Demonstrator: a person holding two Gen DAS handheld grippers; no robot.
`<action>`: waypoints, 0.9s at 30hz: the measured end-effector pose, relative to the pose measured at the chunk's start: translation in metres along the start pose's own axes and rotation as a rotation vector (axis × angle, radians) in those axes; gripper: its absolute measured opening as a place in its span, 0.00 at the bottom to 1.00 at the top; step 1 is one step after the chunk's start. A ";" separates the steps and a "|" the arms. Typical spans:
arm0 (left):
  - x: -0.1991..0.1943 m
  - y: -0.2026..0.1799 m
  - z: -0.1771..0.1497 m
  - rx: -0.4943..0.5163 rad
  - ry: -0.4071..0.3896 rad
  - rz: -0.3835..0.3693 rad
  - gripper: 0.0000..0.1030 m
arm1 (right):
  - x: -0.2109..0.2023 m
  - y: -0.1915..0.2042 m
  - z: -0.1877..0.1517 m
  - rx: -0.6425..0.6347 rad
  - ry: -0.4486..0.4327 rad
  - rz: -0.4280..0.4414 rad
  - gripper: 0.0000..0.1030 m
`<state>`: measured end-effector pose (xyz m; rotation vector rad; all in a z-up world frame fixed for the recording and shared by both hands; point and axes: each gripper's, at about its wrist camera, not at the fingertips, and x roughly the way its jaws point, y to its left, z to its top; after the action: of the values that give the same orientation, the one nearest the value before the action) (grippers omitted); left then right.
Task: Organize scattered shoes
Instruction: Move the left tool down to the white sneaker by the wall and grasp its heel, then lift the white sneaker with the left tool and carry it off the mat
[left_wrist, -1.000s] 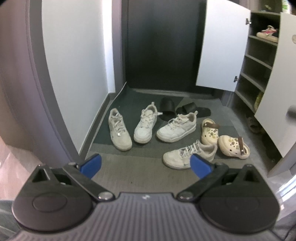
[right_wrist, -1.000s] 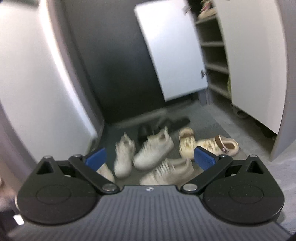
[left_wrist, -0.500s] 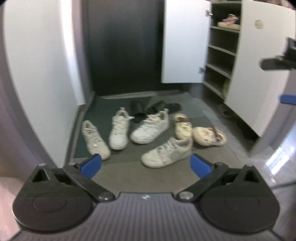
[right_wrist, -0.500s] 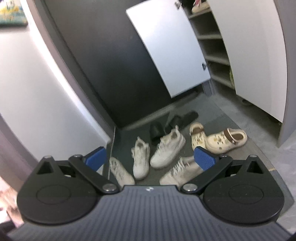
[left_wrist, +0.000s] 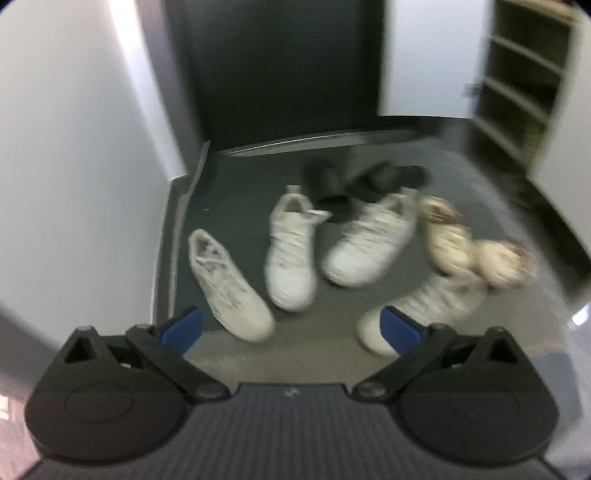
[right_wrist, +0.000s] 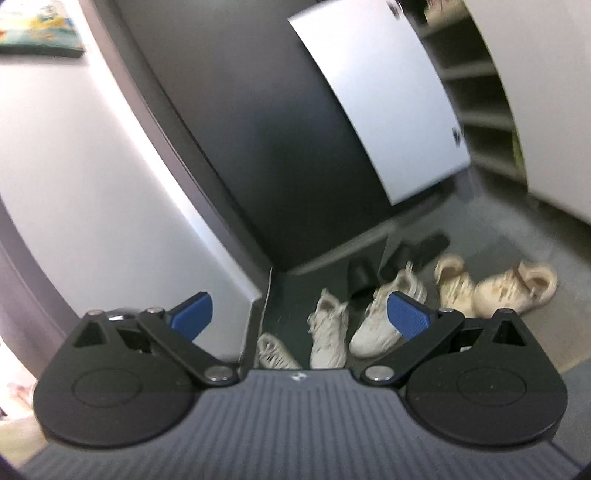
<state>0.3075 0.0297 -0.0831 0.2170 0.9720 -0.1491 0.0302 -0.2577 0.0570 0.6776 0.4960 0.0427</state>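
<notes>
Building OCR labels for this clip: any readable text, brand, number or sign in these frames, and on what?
None readable.
Small pale mark on the left gripper body: too small and blurred to read.
Same mark on the right gripper body: unreadable.
Colourful picture on the wall: blurred, no text legible.
White sneakers: no brand discernible.

White sneakers (left_wrist: 290, 245) matt cloth-like; cabinet door (right_wrist: 384, 99) smooth; floor mat (left_wrist: 229, 206) matt.

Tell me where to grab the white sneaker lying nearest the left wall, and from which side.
Grip the white sneaker at its heel collar, by the open mouth at the far end, with one finger inside and one outside. Come from above: it lies sole-down with its toe towards the open left gripper, and the collar looks like the thinnest, firmest edge. The view is blurred, so treat this as a judgement.
</notes>
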 end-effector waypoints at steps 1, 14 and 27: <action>0.029 0.008 0.008 -0.024 0.031 0.024 1.00 | 0.005 -0.001 0.000 0.010 0.018 0.000 1.00; 0.291 0.073 0.026 -0.224 0.246 0.102 1.00 | 0.126 -0.038 0.010 0.114 0.211 -0.198 1.00; 0.387 0.078 0.027 -0.333 0.303 0.242 0.86 | 0.135 -0.065 -0.001 0.161 0.241 -0.339 1.00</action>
<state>0.5614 0.0875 -0.3809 0.0483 1.2447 0.2743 0.1412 -0.2809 -0.0411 0.7417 0.8473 -0.2390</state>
